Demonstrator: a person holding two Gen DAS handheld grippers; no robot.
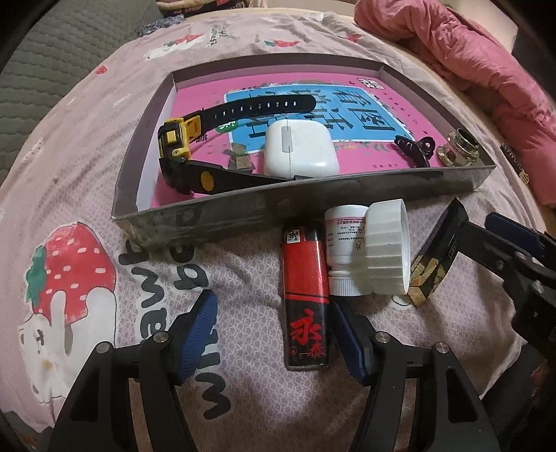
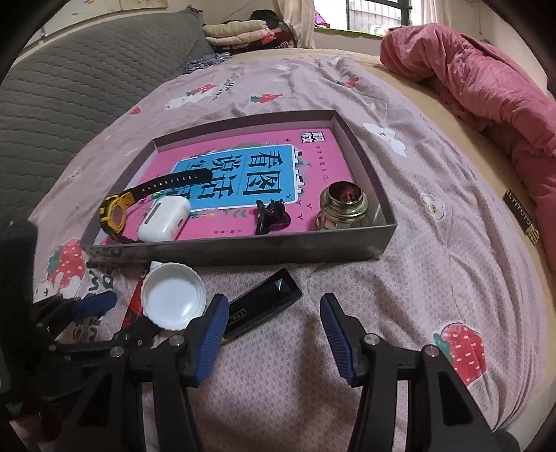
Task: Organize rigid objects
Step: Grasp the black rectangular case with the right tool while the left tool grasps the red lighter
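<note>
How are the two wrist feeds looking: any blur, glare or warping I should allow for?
Left wrist: sharp; fisheye bows the grey cardboard tray wall; mild sheen there; the open left gripper is crisp. Right wrist: bright window washes out the top; the brass metal fitting glints; the open right gripper shadows the bedsheet; dark corners in both.

place: home bedroom | signs: strawberry-print bedsheet, pink quilt, folded clothes

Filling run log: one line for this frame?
tray: watch, case, clip, fitting | bed: lighter, bottle, cap, box | fingers open, empty
</note>
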